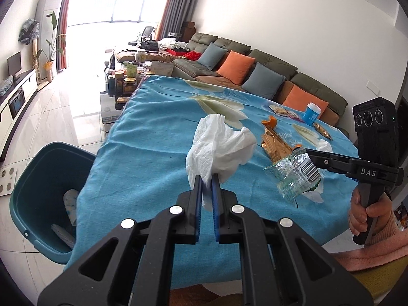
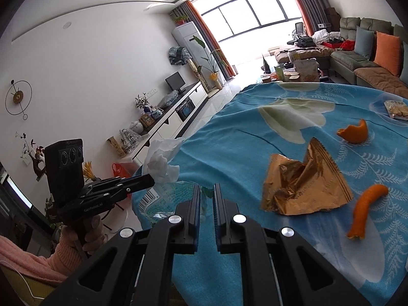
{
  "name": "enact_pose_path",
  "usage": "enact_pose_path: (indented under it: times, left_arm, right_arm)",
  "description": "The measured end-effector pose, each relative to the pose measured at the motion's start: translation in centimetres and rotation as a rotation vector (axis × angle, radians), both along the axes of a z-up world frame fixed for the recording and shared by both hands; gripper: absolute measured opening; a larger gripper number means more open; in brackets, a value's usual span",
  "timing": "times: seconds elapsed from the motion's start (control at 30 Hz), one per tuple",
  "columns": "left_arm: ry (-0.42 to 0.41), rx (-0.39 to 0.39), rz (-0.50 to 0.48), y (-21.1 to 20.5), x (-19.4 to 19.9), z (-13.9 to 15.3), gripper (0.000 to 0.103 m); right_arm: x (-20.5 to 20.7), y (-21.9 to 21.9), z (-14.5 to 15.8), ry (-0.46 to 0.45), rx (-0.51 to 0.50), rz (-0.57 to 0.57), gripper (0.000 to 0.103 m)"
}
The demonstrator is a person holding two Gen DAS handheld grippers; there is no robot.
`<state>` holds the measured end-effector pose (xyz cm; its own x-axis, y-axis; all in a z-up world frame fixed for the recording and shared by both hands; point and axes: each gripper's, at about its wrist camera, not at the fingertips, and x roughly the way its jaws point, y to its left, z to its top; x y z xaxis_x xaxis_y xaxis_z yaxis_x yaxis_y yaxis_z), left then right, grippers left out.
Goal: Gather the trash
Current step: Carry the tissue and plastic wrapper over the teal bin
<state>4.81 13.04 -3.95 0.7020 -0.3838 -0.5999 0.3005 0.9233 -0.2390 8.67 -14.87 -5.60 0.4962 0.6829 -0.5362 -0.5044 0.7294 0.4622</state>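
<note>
We hold trash in both grippers and judge that the step in hand is carrying it to the bin. Our left gripper (image 1: 206, 178) is clamped on a crumpled white tissue (image 1: 219, 148), which stands up in soft folds above the blue tablecloth (image 1: 153, 132). Our right gripper (image 2: 205, 191) pinches a clear plastic wrapper (image 1: 298, 176) with a printed barcode and a green edge; it is thin and creased, and hangs lifted off the table. The teal bin (image 1: 30, 178) stands on the floor just beside the table's left edge, with some trash already inside.

The next move, as we see it, calls for swinging the tissue left, past the cloth's edge and over the bin's mouth, before letting go. A gold foil wrapper (image 2: 303, 181) and orange peels (image 2: 354, 132) lie on the table, not yet collected.
</note>
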Motion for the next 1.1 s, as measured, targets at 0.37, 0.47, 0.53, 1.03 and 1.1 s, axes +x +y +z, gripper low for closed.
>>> enact_pose_path:
  times: [0.37, 0.47, 0.53, 1.03, 1.1]
  left_arm:
    - [-0.018, 0.001, 0.192, 6.5, -1.3, 0.9, 0.008]
    - [-0.016, 0.002, 0.254, 8.7, -1.7, 0.9, 0.008]
    - [-0.013, 0.006, 0.294, 10.1, -1.9, 0.8, 0.008]
    - [0.05, 0.017, 0.448, 16.8, -1.6, -1.7, 0.008]
    - [0.063, 0.012, 0.46, 17.3, -1.6, -2.2, 0.008]
  right_arm:
    - [2.9, 6.9, 1.4, -0.03, -0.003, 0.127, 0.008]
    - [3.8, 9.1, 1.8, -0.043, -0.004, 0.168, 0.008]
    - [4.4, 10.5, 2.0, -0.047, -0.002, 0.19, 0.008]
    - [7.5, 18.3, 2.2, -0.047, -0.04, 0.286, 0.008]
    - [7.8, 19.3, 1.9, -0.04, -0.048, 0.291, 0.008]
